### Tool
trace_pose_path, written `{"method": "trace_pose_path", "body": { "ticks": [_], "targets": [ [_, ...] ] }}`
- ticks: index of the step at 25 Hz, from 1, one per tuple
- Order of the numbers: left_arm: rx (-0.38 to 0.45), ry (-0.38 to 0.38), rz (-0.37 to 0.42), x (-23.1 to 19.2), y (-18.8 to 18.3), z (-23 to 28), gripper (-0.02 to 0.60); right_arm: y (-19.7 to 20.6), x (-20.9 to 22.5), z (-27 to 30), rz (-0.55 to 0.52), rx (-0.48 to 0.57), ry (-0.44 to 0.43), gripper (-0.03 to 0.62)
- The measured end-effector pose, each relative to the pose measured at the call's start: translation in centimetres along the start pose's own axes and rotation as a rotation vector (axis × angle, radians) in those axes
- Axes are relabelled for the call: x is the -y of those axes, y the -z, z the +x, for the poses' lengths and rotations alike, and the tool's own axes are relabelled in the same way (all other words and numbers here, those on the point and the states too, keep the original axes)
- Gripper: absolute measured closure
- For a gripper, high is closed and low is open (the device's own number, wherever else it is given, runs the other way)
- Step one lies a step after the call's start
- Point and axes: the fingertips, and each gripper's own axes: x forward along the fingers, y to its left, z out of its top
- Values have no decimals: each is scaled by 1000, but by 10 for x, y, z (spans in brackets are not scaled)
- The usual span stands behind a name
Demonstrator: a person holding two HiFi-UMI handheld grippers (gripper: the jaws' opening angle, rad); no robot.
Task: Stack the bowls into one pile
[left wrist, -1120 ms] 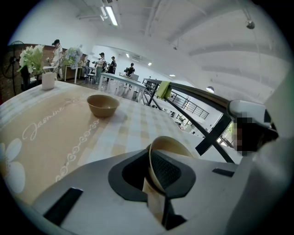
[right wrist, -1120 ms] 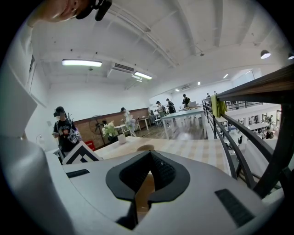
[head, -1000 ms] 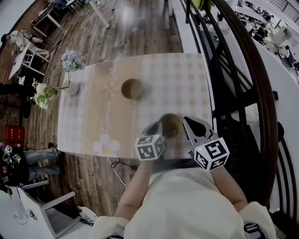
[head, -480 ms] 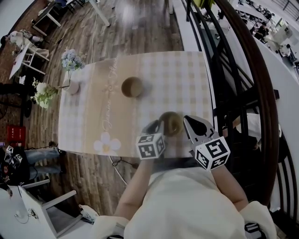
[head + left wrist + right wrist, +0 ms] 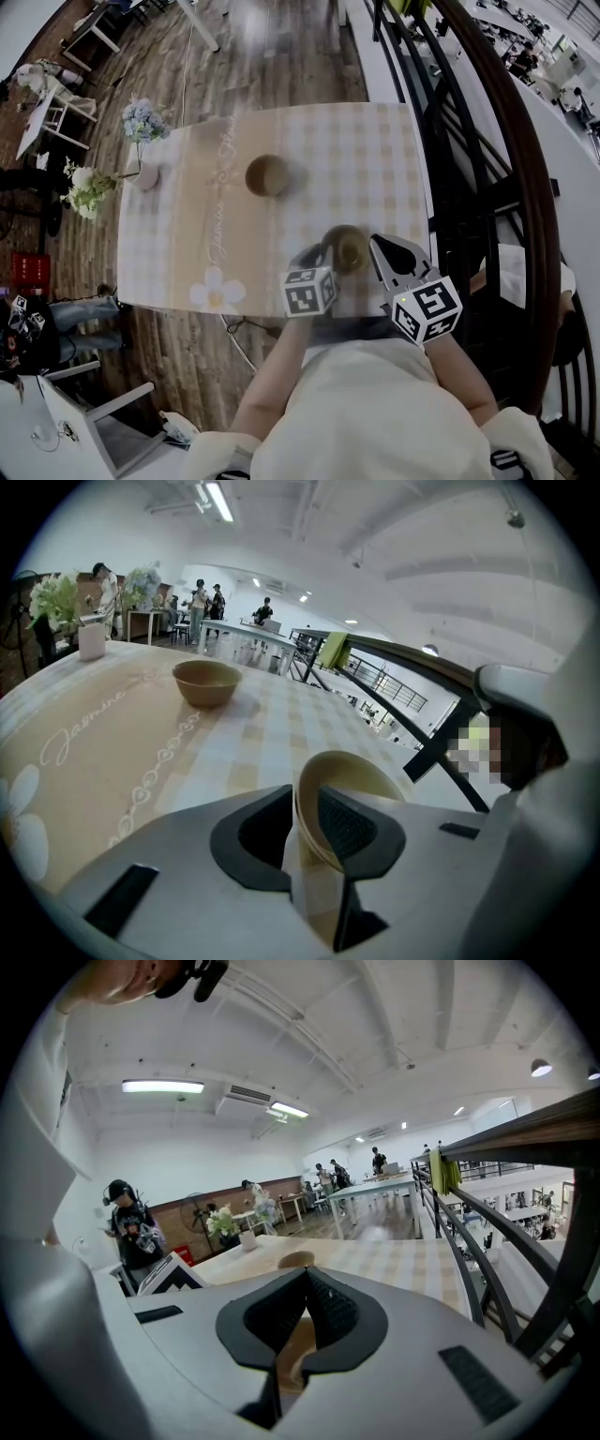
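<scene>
Currently, on the tabletop [image 5: 375,159], with its checked cloth:

- Near bowl [image 5: 345,248]: upright and single, close to the tabletop's near edge. Nothing is nested in it.
- Far bowl [image 5: 267,175]: upright near the middle of the tabletop and well apart from the near bowl. It is empty and nothing touches it.
- Left gripper [image 5: 314,255]: at the near bowl's left side.
  - Its fingers have just been opening.
  - They are spread, with the bowl's rim between them, one finger outside the wall and one over the inside.
  - A thin gap shows at the outer finger, so they appear to straddle the rim rather than pinch it.
- Right gripper [image 5: 377,244]: just right of the near bowl. Its fingers are pressed together at the tips and hold nothing.
- Vase with flowers [image 5: 145,173]: at the far left corner, well clear of both bowls.
- Progress, as a judgement: no pile exists yet.
  - Both bowls in view sit separately, so stacking appears to be at its start.
  - What is left is to close on the near bowl's rim, lift it, carry it to the far bowl and seat it inside.
  - A grip on only the thin rim could let the bowl tilt during the lift.
</scene>
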Motion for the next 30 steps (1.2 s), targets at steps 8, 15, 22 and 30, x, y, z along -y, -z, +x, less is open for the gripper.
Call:
{"method": "trace_pose_path", "body": {
  "ticks": [8,15,22,30],
  "targets": [
    [-37,37,-20,-5,3,6,558,-11,-1,6,-5,23,41,594],
    [-39,80,4,-11,-11,1,560,-23,-7,17,-6,39,72,594],
    [6,102,-8,-36,-45,-14,560,-36,-21,38,-4,55,90,594],
    [41,91,-37,-79,-78,-28,560,-46,-44,69,-5,67,89,594]
  ]
}}
